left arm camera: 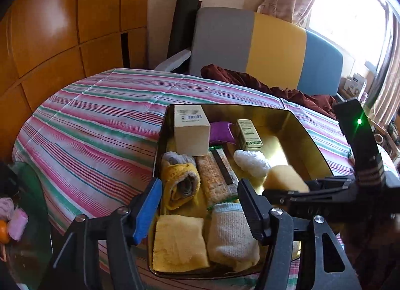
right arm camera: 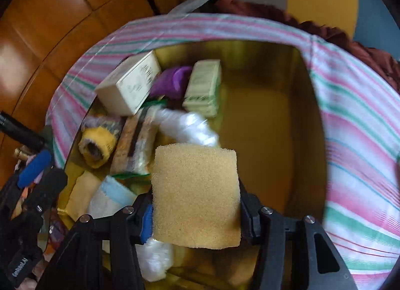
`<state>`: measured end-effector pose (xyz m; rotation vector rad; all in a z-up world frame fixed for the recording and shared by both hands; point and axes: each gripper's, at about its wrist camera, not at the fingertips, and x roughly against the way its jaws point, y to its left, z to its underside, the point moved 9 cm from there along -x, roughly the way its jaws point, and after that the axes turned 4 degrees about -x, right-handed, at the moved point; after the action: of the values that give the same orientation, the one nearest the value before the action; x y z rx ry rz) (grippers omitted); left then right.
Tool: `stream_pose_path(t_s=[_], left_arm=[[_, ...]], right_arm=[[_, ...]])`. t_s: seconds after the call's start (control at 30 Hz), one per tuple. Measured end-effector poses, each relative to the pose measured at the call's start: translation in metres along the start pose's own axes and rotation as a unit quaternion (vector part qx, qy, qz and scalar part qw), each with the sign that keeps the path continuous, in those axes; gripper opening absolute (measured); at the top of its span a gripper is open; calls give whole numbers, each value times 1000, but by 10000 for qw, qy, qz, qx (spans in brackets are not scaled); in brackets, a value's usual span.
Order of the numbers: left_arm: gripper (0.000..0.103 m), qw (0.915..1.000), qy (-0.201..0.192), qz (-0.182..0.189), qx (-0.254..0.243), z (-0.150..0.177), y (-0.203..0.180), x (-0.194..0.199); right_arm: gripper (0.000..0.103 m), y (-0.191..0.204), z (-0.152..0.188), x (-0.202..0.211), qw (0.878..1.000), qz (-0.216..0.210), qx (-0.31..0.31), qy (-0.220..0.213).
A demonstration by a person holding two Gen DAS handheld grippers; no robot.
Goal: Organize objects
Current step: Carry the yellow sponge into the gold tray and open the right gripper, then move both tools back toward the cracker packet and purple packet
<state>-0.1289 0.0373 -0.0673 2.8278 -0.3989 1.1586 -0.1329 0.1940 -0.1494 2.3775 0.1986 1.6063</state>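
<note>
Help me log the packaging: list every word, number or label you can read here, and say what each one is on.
"GenROBOT.AI", roughly, printed sideways: black glove, right wrist view.
Large upside-down letters, about five: green box, too blurred to be sure of.
Barcode with small print: label on the beige box, too small to read.
Lettering on the dark stripe: snack bar wrapper, too small to read.
</note>
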Motion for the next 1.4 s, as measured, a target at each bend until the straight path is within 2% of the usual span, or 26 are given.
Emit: stream_pose_path(t_s=[0.07,0.17,0.33,0.6,0.8,1.1,1.23,1.4], left_arm=[[64,10000,18,-22,61,1,3,-1],[66,10000,36,-41,64,1,3,-2],[70,10000,-13,-14,-24,1,-2,1],[73,9995,-168,38,-277,-5,-18,11],[73,9982,-180,169,-553,-8,-42,14],[74,9933,-146,509,-1030,-11,-96,13],[74,9901,-108,690,-1219,-12,-122,11],[74,9857,-28,894,-1428,-13,-155,5]], right_arm=[[57,6,3,0,9999,-100,70,0],[71,5,3,7,9997,-199,40,-110],[78,-17,2,33,9987,-178,-173,-443],[78,-65,14,85,9956,35,-465,-818],[78,-136,22,121,9883,465,-996,-1056],[79,-257,40,162,9611,1112,-2149,-1335],[79,-311,52,176,9405,1382,-2741,-1457],[79,-368,64,184,9156,1466,-3414,-1535]])
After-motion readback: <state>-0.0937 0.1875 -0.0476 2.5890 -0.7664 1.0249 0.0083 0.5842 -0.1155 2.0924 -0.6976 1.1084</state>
